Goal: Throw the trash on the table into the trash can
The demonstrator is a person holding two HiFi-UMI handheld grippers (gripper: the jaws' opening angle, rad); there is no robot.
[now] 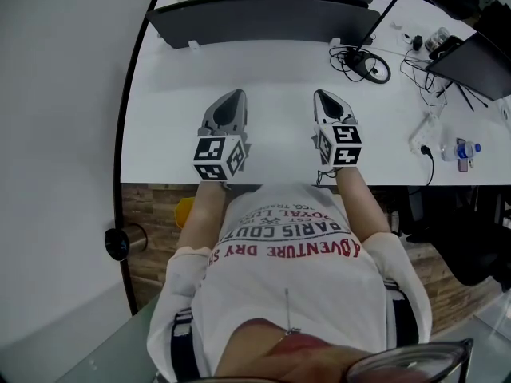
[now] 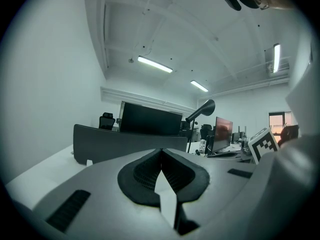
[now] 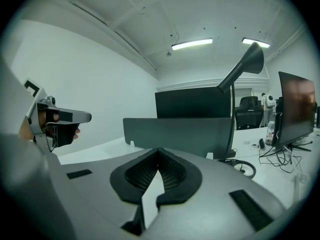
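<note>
Your left gripper [image 1: 233,96] and right gripper [image 1: 322,96] hover in front of the dark panel [image 1: 263,18], jaws pressed together, holding nothing. No trash shows on the counter [image 1: 279,114] near it. It may be thrown away already, or lie somewhere else.

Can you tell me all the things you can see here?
white table: one, white, under both grippers.
dark grey divider panel: one, dark grey, table's far edge.
black desk lamp: one, black, rising by the panel's right end.
black coiled cable: one, black, on the table near the lamp.
black monitor: one, black, far right.
clear plastic bottle: one, clear with blue cap, table's right side.
yellow object: one, yellow, on the floor under the table; cannot tell what.
left gripper: one, grey, shut, empty.
right gripper: one, grey, shut, empty.
</note>
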